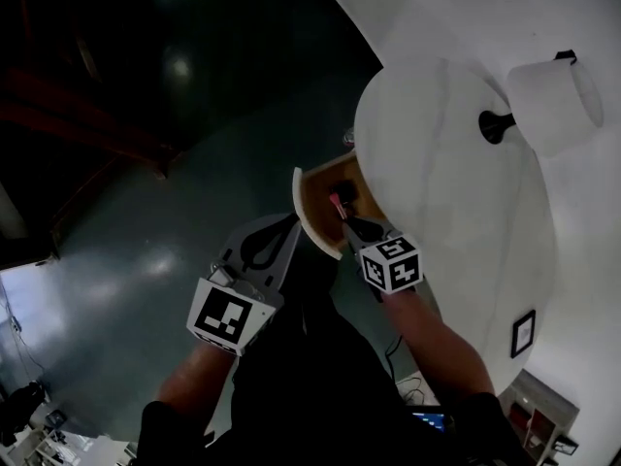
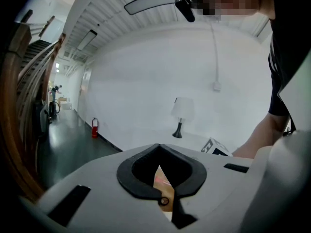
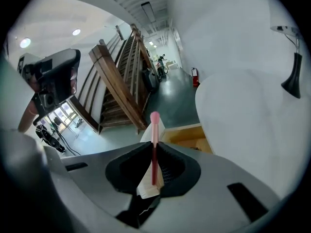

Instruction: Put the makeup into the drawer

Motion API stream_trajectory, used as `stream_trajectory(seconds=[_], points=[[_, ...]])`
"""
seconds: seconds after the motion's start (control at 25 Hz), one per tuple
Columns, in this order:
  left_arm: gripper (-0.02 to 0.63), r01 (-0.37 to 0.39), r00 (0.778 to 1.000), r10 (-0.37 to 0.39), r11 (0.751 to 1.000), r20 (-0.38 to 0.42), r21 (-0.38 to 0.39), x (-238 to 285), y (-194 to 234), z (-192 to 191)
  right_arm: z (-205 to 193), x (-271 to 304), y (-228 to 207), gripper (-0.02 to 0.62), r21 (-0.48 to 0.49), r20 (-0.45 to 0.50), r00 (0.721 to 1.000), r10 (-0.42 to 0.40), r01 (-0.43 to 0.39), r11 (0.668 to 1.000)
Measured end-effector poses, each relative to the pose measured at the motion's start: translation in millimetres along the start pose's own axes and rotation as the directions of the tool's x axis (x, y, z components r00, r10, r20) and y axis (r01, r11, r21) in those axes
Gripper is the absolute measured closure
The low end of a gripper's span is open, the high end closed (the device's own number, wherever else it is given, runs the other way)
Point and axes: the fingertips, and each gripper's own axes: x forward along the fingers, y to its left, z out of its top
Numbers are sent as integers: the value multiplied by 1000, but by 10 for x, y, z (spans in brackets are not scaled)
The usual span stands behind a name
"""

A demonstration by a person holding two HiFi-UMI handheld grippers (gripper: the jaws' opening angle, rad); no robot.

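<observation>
The dark green floor fills the left of the head view. A white wall rises at the upper right. In front of the wall stands a white round bench. In the right gripper view a wooden staircase climbs over the floor, well apart from the bench.

A drawer stands pulled out of the bench's side. Its curved white front faces the person and its wooden inside is open to view. On the bench top, well apart from the drawer, stands a lamp with a white shade and a black foot.

The left claw hangs just beside the drawer's front, on the floor side. Its jaws are clenched together with nothing between them. Only a sliver of the wooden drawer shows through the slit behind the pads.

The right claw points down at the open drawer from the bench side, its marker cube facing up. It is clamped on the makeup, a slim stick, dark red where the pads squeeze it and pink at its rounded tip. The tip juts out past the jaws. In the head view the stick sits over the drawer's wooden inside. Whether it touches the wood cannot be told.
</observation>
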Motion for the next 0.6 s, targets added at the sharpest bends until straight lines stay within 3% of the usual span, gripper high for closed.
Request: stream_trajectory(seconds=[0.6], points=[[595,-11,998,10,1000,-59,-16,159,319,-542,-322,962,-299,548,-35,-154,988,1,-7,999]])
